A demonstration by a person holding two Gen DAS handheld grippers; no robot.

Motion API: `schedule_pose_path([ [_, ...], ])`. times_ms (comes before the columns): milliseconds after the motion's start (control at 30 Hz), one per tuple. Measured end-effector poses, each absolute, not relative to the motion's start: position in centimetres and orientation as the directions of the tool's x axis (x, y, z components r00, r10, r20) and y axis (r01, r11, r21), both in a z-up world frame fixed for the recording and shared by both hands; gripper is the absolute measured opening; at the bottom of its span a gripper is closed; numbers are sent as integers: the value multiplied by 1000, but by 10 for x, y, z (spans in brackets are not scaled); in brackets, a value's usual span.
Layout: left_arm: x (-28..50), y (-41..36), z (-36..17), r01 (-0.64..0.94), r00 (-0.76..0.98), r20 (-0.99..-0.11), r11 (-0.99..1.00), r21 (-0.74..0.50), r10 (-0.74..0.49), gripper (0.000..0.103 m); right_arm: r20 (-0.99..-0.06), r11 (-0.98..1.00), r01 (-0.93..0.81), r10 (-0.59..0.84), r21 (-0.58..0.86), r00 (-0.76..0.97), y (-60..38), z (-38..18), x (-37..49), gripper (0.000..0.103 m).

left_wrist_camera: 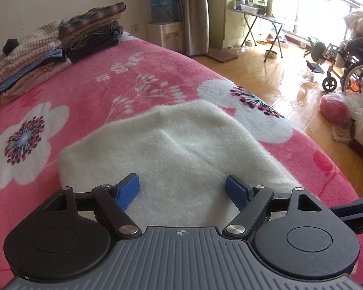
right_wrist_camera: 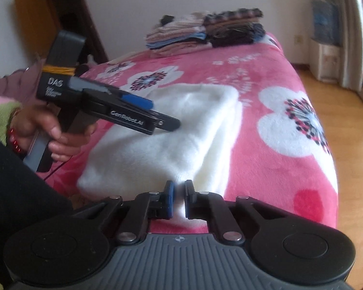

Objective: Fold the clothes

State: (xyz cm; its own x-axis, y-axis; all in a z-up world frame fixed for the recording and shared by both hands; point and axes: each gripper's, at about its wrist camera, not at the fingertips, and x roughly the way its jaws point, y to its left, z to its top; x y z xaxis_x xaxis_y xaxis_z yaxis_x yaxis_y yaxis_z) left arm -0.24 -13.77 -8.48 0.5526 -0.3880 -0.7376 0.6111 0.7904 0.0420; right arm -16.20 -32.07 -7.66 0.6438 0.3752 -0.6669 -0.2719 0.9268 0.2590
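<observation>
**me:** Pinching the near edge of the white fluffy garment (right_wrist_camera: 171,142) with my right gripper (right_wrist_camera: 179,198). The blue pads are squeezed nearly together with a tuft of white fleece caught between them. The garment's lying folded in a thick block on the pink flowered blanket (left_wrist_camera: 89,96), toward the near end of it.

**other:** And your left one?

**me:** My left gripper (left_wrist_camera: 182,189) is spread wide, nothing between the pads, hanging over the garment's top surface. From the right camera you can see my left hand (right_wrist_camera: 53,130) on its handle, off to the garment's left side, nose angled down at the fleece.

**other:** What's that pile in the back?

**me:** Two stacks of folded clothes (left_wrist_camera: 60,48) on the same blanket, well beyond the garment, by the wall. Water dispenser (left_wrist_camera: 164,21) is past the blanket's far corner, and a wheelchair (left_wrist_camera: 346,65) sits way off to the garment's right on the wood floor.
</observation>
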Motion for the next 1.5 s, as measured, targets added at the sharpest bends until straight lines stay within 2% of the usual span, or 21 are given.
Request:
schedule_pose_path([
  [100, -3, -140, -88, 610, 553, -737, 791, 42, -387, 82, -709, 940, -232, 342, 251, 616, -322, -91, -159, 5],
  [233, -5, -141, -91, 607, 573, -720, 793, 52, -392, 83, -721, 942, -206, 336, 266, 606, -324, -96, -154, 5],
  [567, -5, -131, -89, 595, 581, -697, 804, 12, -419, 82, -616, 932, -340, 344, 129, 709, -307, -40, -160, 7],
  [667, -7, -123, -82, 581, 601, -677, 814, 6, -425, 80, -651, 924, -369, 338, 94, 680, -290, -60, -146, 7],
  [767, -9, -108, -74, 581, 604, -666, 814, -9, -438, 80, -726, 942, -334, 240, 15, 644, -282, -97, -134, 2],
  [933, -23, -83, -75, 593, 606, -674, 805, 30, -422, 81, -716, 949, -315, 238, 26, 657, -284, -74, -136, 4],
  [1033, -29, -78, -82, 590, 620, -675, 805, 66, -400, 81, -671, 945, -326, 241, -2, 702, -279, -54, -130, 4],
  [1233, -33, -76, -87, 591, 606, -675, 807, 28, -420, 81, -724, 914, -378, 159, -150, 671, -255, -93, -107, 4],
  [1300, -34, -75, -88, 594, 609, -670, 804, 30, -425, 81, -745, 907, -388, 142, -167, 652, -249, -82, -102, 4],
  [1433, -31, -68, -93, 568, 592, -676, 822, -37, -439, 82, -696, 904, -380, 145, -196, 704, -243, -55, -96, 4],
  [1500, -30, -65, -94, 559, 582, -681, 827, -63, -445, 82, -699, 897, -376, 115, -231, 706, -238, -64, -85, 4],
])
